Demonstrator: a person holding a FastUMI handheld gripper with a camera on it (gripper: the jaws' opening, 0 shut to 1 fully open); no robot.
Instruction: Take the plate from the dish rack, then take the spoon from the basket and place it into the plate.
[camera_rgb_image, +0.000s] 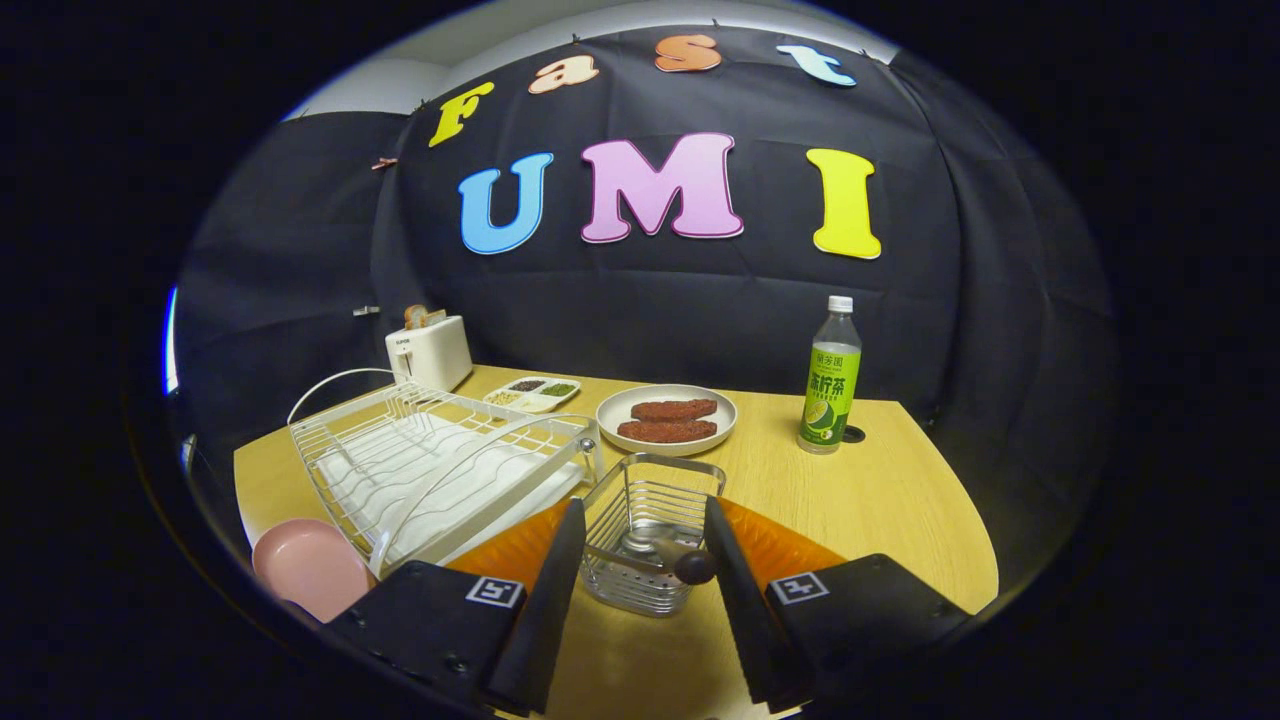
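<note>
Claw (640, 545) is hanging wide open, gripping nothing, its 2 fingers flanking the wire basket (650, 530) holding the spoon (672, 560) on the counter (880, 490).

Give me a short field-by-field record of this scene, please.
gripper: open, fingers either side of the basket
basket: wire, between the fingers, holds the spoon
spoon: lying in the basket, dark handle end toward the gripper
plate: pink, on the table beside the rack
rack: white, no plate in it
</note>
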